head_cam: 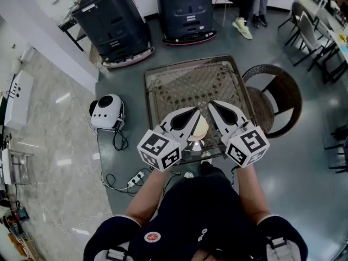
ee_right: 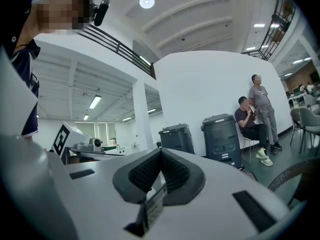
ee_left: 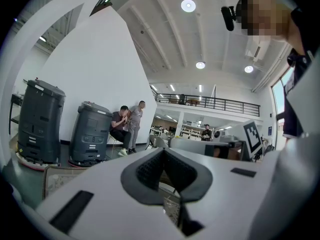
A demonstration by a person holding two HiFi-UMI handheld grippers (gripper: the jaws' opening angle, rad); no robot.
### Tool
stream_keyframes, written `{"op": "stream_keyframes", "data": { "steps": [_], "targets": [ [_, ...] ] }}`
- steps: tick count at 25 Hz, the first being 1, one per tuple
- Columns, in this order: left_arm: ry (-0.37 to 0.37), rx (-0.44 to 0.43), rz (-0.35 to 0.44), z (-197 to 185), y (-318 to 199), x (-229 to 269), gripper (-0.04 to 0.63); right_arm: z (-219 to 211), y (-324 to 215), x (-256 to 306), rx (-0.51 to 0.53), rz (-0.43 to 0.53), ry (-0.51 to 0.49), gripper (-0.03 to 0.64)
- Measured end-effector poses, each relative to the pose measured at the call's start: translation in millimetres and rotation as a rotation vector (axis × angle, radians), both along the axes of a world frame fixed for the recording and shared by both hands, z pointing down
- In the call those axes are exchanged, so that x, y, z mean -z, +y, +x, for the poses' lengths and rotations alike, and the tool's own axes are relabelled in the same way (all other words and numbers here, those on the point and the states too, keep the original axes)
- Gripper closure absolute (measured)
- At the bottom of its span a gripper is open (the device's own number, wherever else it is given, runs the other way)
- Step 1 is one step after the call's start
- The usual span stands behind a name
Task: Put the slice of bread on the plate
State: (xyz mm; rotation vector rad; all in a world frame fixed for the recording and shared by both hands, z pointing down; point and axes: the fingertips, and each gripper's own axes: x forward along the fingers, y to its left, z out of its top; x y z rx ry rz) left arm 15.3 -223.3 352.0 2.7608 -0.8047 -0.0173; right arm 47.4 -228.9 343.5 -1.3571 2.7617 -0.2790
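In the head view both grippers hang level over the near edge of a wicker table (head_cam: 163, 86), their tips angled toward each other. My left gripper (head_cam: 197, 112) is shut with nothing in it, and it shows shut in its own view too (ee_left: 163, 151). My right gripper (head_cam: 212, 104) is likewise shut and holds nothing (ee_right: 160, 151). Below and between them lies a pale cream rounded thing (head_cam: 200, 128) that looks like the bread slice, partly hidden by the left gripper. I cannot make out a plate.
A round wicker chair (head_cam: 283, 99) stands right of the table. Two dark grey machines (head_cam: 111, 20) (head_cam: 185, 10) stand behind it. A white round device (head_cam: 107, 112) and a power strip with cables (head_cam: 133, 181) lie on the floor at left. Two people (ee_left: 127, 129) are by the far wall.
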Motion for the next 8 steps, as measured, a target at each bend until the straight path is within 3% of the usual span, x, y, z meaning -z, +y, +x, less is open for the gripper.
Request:
{"op": "stream_keyframes", "data": {
  "steps": [8],
  "targets": [
    [-0.002,0.003,-0.010,-0.6,-2.1,0.1,0.589,2.2,-2.6,3.6,-0.003,0.001,-0.002,0.611]
  ]
}}
